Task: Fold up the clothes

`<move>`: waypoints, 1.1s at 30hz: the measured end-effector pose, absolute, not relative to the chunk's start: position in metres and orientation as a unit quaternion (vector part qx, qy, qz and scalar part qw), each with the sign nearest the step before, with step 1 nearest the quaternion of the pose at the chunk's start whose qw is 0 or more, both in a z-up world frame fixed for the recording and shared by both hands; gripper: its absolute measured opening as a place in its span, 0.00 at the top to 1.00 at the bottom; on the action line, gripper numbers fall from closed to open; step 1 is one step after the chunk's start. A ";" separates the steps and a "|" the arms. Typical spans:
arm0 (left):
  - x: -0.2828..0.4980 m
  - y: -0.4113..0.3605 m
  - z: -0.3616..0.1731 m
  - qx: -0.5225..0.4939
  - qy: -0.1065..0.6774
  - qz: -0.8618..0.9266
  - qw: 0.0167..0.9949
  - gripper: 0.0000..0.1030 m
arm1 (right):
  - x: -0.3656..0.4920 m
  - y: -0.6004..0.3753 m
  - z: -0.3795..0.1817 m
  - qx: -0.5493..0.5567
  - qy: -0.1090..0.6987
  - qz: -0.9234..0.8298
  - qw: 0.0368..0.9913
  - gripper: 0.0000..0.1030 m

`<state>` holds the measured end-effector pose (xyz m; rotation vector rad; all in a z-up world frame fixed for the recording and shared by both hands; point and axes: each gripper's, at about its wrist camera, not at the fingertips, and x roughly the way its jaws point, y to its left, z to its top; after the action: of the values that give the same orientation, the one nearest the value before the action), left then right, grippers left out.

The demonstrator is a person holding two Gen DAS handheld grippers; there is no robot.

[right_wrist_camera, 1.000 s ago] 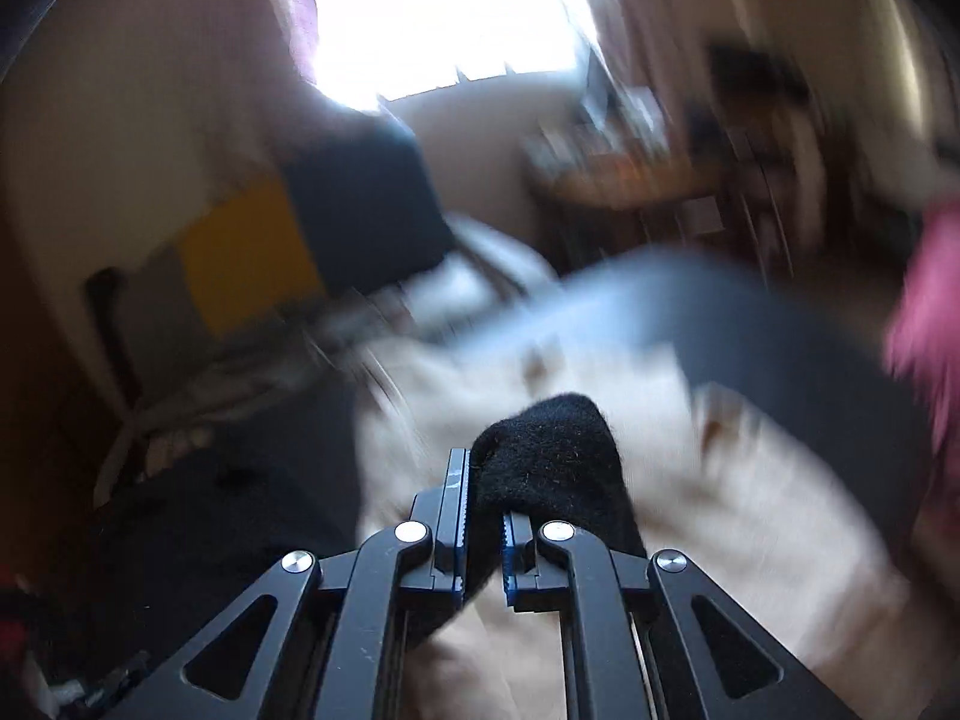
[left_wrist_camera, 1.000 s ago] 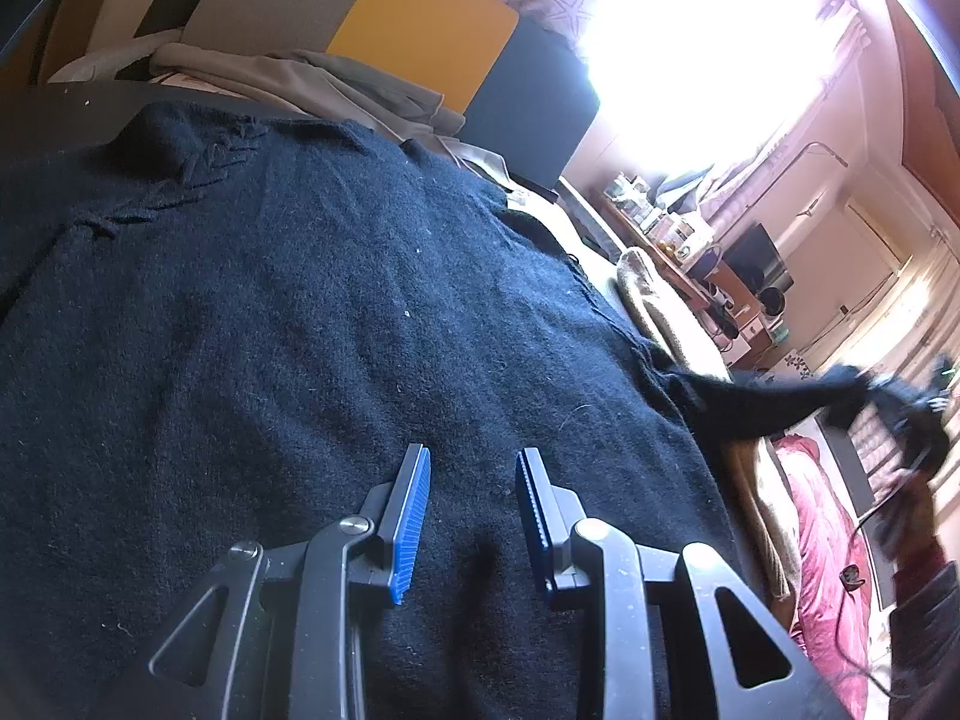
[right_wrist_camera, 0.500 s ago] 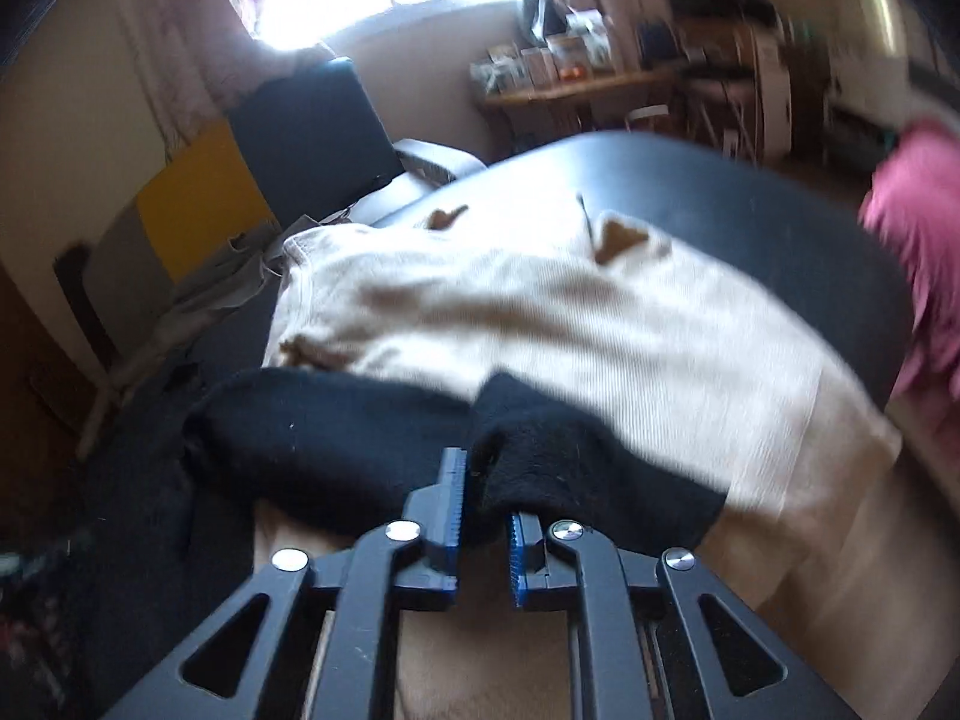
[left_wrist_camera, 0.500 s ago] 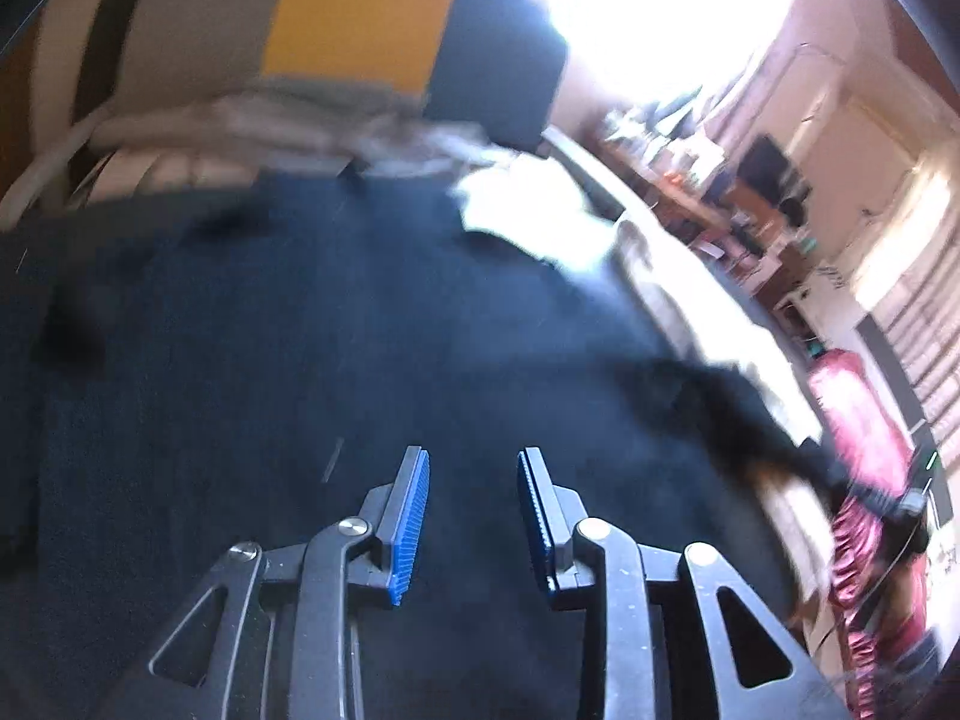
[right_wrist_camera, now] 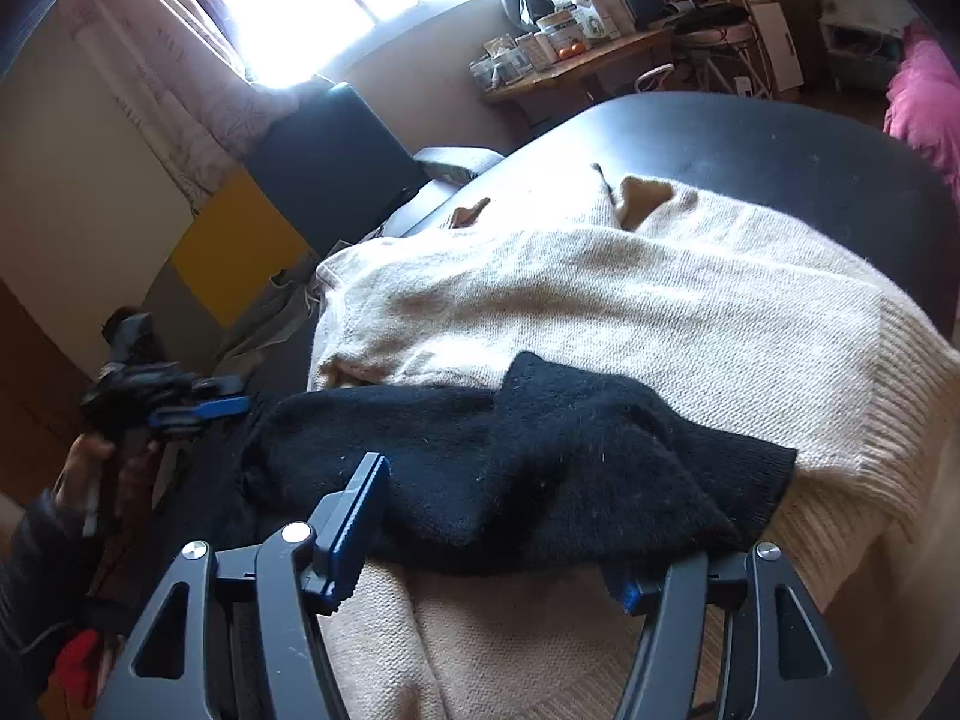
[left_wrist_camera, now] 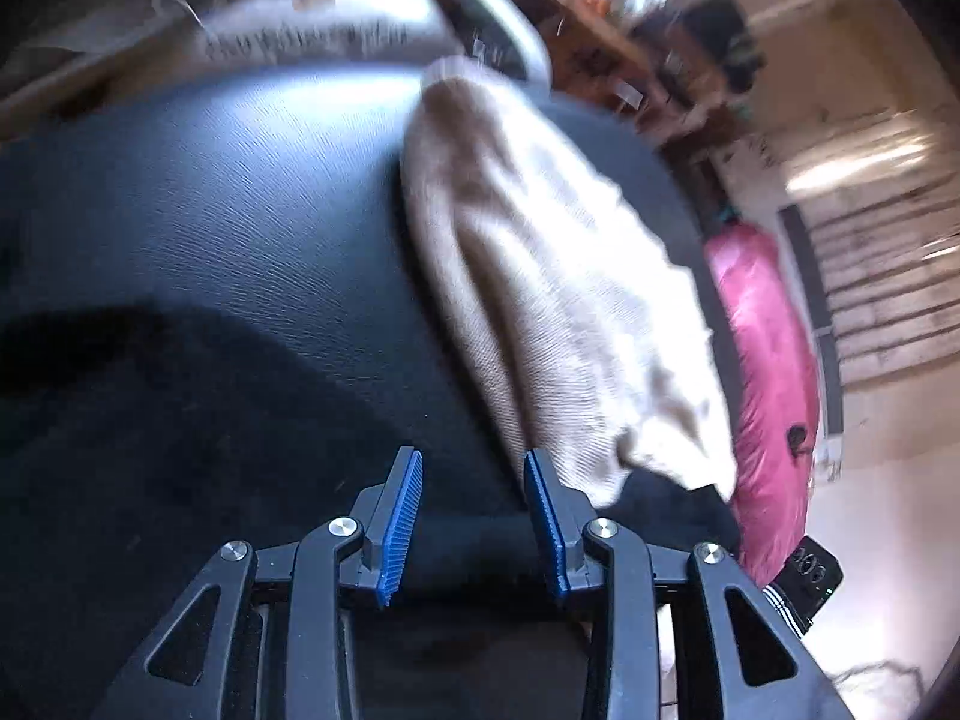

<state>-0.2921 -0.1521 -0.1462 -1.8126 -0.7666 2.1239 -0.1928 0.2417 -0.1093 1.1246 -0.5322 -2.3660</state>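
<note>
In the right wrist view a black sweater sleeve (right_wrist_camera: 540, 462) lies draped across a cream knit sweater (right_wrist_camera: 660, 300) on the dark round table (right_wrist_camera: 780, 138). My right gripper (right_wrist_camera: 498, 534) is open wide just in front of the sleeve, and the cloth's edge covers its right fingertip. The left gripper (right_wrist_camera: 174, 402) shows at far left, held by a hand (right_wrist_camera: 90, 462). In the blurred left wrist view my left gripper (left_wrist_camera: 474, 516) is open and holds nothing, over the black sweater body (left_wrist_camera: 150, 450), with the cream sweater (left_wrist_camera: 558, 312) to its right.
A chair with yellow, grey and dark blue cushions (right_wrist_camera: 312, 192) stands behind the table by the bright window. A wooden shelf of jars (right_wrist_camera: 558, 54) is at the back. A pink fabric heap (left_wrist_camera: 774, 372) lies past the table's right edge.
My right gripper opened and let go of the black sleeve, which now rests on the cream sweater. The left gripper swung across the sweater toward the cream garment, still open.
</note>
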 end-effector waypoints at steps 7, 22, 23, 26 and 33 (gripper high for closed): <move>-0.314 -0.146 -0.163 -0.676 -0.253 0.686 0.089 0.66 | -0.195 0.239 -0.126 0.419 -0.191 -0.856 0.234 0.35; -0.275 -0.150 -0.077 -0.430 -0.237 0.858 0.152 1.00 | -0.198 0.227 -0.079 0.344 -0.106 -0.905 0.225 0.85; -0.274 -0.148 -0.075 -0.433 -0.231 0.857 0.160 1.00 | -0.194 0.231 -0.065 0.320 -0.104 -0.914 0.228 0.85; -0.277 -0.134 -0.080 -0.478 -0.121 0.860 0.133 0.96 | -0.185 0.238 -0.037 0.284 -0.090 -0.926 0.233 0.85; -0.244 -0.090 -0.103 -0.510 0.225 0.808 0.194 0.64 | -0.184 0.233 -0.067 0.347 -0.056 -0.907 0.231 0.85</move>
<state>-0.2443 -0.0895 -0.1025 -1.4301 0.6300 2.2654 -0.1840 0.2331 -0.0668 0.9549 -0.1541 -2.4949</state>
